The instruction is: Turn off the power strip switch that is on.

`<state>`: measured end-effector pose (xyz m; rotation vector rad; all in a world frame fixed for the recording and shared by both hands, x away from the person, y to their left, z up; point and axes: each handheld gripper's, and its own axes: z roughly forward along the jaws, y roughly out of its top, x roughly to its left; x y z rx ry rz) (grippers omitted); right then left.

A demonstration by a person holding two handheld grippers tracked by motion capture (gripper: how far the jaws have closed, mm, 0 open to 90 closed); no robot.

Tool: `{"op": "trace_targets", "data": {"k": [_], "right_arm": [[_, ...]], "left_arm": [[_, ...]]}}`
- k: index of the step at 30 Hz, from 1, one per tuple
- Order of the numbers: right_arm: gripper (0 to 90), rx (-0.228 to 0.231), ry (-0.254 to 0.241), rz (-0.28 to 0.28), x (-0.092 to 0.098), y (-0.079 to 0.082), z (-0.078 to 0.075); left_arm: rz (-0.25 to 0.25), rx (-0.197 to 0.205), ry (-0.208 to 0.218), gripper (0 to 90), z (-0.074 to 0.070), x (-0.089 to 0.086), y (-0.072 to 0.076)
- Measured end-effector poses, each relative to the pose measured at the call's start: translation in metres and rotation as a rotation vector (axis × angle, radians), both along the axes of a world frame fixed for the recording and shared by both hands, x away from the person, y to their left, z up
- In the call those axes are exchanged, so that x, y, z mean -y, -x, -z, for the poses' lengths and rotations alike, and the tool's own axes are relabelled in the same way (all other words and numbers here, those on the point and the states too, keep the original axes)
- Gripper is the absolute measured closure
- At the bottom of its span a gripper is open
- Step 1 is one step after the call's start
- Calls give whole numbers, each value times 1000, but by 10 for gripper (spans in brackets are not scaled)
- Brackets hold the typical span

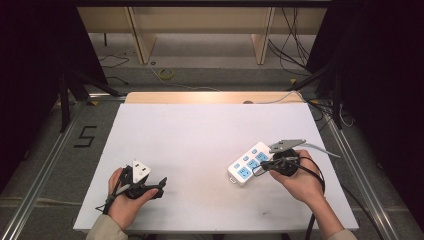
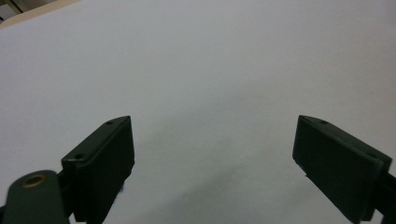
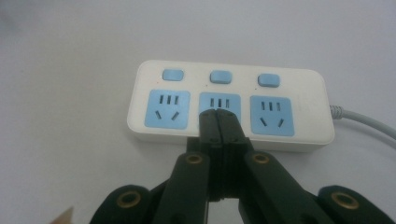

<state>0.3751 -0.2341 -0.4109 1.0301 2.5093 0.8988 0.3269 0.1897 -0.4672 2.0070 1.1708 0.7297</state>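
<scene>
A black numeral "5" [image 1: 86, 136] is marked on the grey floor [image 1: 60, 165], beside the surface's [image 1: 200, 135] left edge. No other text or label is legible anywhere.

Black two-jaw grippers, left gripper [image 1: 159, 184] and right gripper [image 1: 263, 167], each trailing a black cable. Flat rectangular pads [image 2: 103, 163], brass-ringed pivot screws [image 3: 193, 159], grey triangular top plates. Beige sleeves [image 1: 106, 229] on both arms.

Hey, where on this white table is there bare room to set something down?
The white table is bare across its far half and the middle, between the left gripper and the white power strip with blue sockets. It is crowded only at the near right, where the shut right gripper sits over the strip.
</scene>
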Motion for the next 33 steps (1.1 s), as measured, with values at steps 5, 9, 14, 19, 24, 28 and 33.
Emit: {"op": "trace_targets", "data": {"k": [5, 9, 14, 19, 24, 28, 33], "right_arm": [[900, -3, 1, -2, -2, -1, -1], [900, -6, 4, -4, -3, -2, -1], [900, -10, 8, -3, -4, -4, -1], [900, -13, 13, -4, -6, -5, -2], [900, -16, 19, -4, -10, -6, -3], [900, -15, 22, -13, -12, -7, -4], [900, -14, 25, -16, -15, -8, -4]], "left_arm": [[-2, 2, 3, 124, 0, 0, 0], [0, 0, 0, 124, 0, 0, 0], [-2, 1, 3, 124, 0, 0, 0], [0, 0, 0, 124, 0, 0, 0], [0, 1, 1, 124, 0, 0, 0], [0, 1, 0, 124, 0, 0, 0], [-2, 2, 3, 124, 0, 0, 0]]}}
